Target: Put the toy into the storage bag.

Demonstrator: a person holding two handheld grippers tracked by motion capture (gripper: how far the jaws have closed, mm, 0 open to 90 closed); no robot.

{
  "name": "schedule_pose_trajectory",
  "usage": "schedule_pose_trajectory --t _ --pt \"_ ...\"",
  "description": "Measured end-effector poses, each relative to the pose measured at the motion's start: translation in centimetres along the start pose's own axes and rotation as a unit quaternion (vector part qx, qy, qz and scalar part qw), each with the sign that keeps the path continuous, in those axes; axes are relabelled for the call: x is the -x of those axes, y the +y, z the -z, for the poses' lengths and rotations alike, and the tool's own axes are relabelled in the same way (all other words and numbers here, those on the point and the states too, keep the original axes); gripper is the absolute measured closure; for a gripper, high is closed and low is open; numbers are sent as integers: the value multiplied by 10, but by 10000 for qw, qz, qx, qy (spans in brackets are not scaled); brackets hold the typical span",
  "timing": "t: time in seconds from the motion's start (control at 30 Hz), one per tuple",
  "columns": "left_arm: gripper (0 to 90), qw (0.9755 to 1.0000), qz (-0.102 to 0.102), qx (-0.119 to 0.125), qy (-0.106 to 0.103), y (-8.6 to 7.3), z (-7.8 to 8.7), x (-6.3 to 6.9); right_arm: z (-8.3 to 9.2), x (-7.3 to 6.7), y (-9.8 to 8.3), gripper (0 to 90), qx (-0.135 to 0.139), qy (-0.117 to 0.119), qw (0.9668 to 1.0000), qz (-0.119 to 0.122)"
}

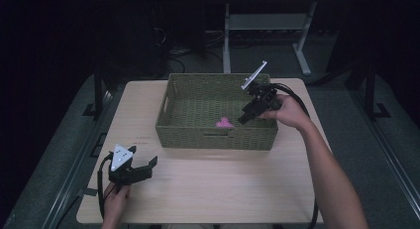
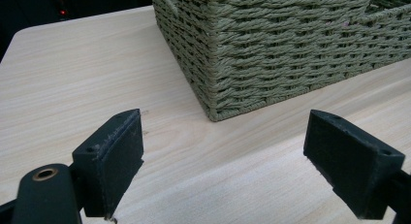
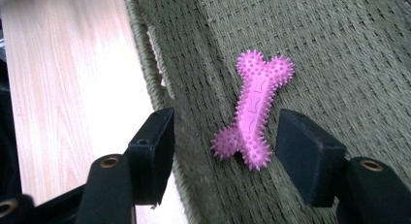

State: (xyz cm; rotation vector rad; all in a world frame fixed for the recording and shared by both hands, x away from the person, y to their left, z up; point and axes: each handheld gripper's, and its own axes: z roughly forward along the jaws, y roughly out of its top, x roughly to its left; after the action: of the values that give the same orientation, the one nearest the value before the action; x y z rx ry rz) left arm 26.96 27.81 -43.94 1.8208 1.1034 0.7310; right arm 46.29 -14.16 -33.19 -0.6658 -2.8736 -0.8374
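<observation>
R gripper over the basket, jaws half-open, holding nothing. Pink bone flat on basket floor near front wall, just below jaws, long axis roughly along them. L gripper wide open, well apart.

Dim, dark surroundings; lit tabletop, slight blur, soft shadows.

Basket interior is open from above, its floor occupied by the pink bone toy near the front wall. Table in front is unobstructed.
</observation>
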Motion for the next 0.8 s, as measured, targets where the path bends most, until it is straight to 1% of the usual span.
schedule_pose_trajectory --t 0.13,0.37,0.8 --pt "139 10000 10 4 13 0 0 0 6 -7 -3 380 57 -16 9999 82" --pt "138 10000 -2 3 13 0 0 0 11 -15 -7 363 80 -60 9999 83" --pt "138 10000 -32 -13 7 0 0 1 18 -31 -14 291 137 -140 9997 147"
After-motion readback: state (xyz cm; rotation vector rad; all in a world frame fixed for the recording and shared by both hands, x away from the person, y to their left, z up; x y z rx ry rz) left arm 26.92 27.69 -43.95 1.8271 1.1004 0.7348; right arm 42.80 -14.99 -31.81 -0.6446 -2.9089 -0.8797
